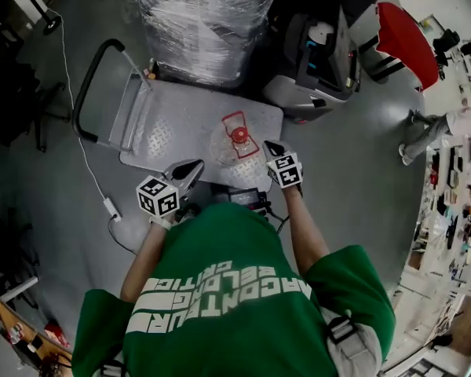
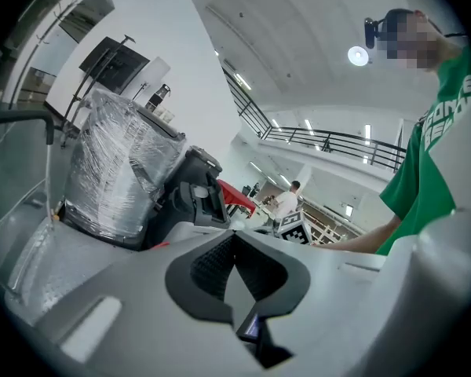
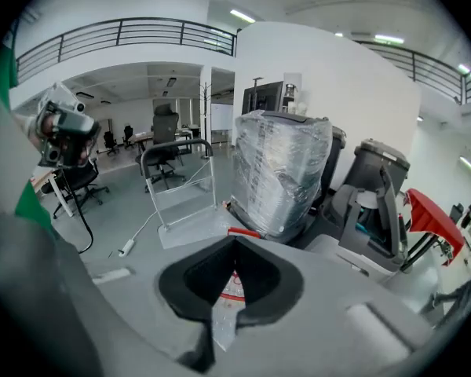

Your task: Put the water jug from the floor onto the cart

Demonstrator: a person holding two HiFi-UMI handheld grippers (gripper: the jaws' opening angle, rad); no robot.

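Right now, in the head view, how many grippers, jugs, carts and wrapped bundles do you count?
Grippers: 2 (left gripper, right gripper)
Jug: 1
Cart: 1
Wrapped bundle: 1
Total: 5
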